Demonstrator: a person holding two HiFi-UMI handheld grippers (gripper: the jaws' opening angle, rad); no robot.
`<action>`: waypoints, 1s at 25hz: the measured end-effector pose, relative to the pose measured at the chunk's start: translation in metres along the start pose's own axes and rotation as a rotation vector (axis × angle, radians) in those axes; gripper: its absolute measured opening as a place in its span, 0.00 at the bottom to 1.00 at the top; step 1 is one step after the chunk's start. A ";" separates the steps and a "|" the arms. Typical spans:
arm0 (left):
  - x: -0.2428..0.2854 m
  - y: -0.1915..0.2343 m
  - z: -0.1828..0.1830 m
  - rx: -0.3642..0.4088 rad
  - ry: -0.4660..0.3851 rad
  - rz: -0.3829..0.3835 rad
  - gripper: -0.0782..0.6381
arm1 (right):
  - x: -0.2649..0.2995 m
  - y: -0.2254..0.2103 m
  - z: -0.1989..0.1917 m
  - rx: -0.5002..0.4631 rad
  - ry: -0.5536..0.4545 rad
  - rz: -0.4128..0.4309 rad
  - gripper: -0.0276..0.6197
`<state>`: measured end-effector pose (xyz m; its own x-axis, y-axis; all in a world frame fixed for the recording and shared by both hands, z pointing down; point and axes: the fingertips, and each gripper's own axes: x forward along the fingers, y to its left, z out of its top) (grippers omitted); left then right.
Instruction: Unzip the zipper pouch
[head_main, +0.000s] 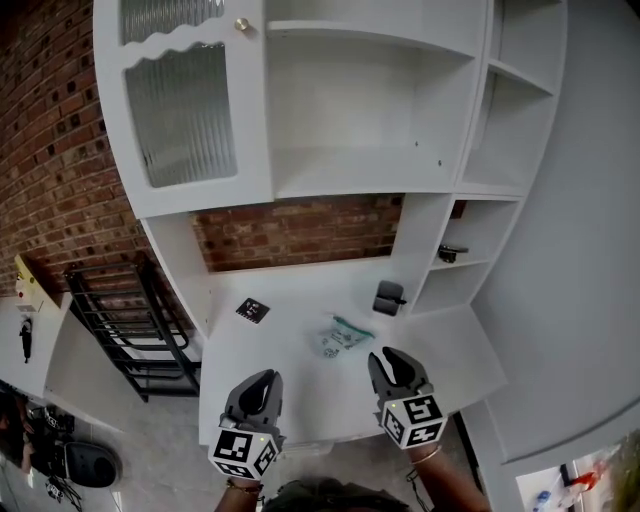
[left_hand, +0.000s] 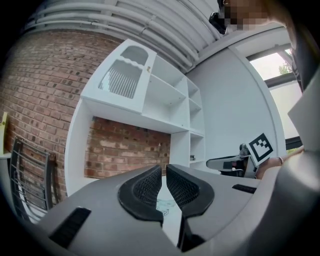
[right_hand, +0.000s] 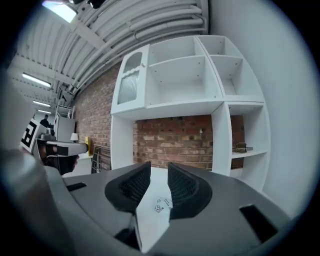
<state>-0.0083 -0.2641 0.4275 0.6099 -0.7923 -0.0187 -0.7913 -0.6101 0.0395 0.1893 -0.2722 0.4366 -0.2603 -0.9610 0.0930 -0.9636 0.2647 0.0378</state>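
Soft, light-looking zipper pouch (head_main: 342, 337) is lying on the desk (head_main: 450, 350), probably wanting one end pinned and its pull pinched; left gripper (head_main: 260, 383) is pressing its fingers (left_hand: 145, 187) together on nothing, and right gripper (head_main: 393, 362) is holding its own slightly apart, empty.

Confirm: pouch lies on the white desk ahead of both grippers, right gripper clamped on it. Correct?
No. The right gripper is not clamped on the pouch: the right gripper view shows its jaws slightly apart, nothing between them. The pouch lies on the white desk ahead of it and the left gripper.
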 end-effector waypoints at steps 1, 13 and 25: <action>0.000 -0.002 0.002 0.004 -0.003 0.007 0.15 | -0.005 0.005 0.004 -0.014 -0.014 -0.005 0.20; -0.018 -0.005 0.001 -0.014 -0.008 0.121 0.13 | -0.048 0.009 0.017 -0.009 -0.105 -0.111 0.05; -0.030 -0.006 -0.004 -0.013 -0.008 0.169 0.12 | -0.059 0.007 0.012 -0.010 -0.098 -0.107 0.04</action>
<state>-0.0214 -0.2366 0.4316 0.4679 -0.8836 -0.0186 -0.8819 -0.4682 0.0554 0.1967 -0.2148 0.4192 -0.1608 -0.9869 -0.0101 -0.9857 0.1601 0.0521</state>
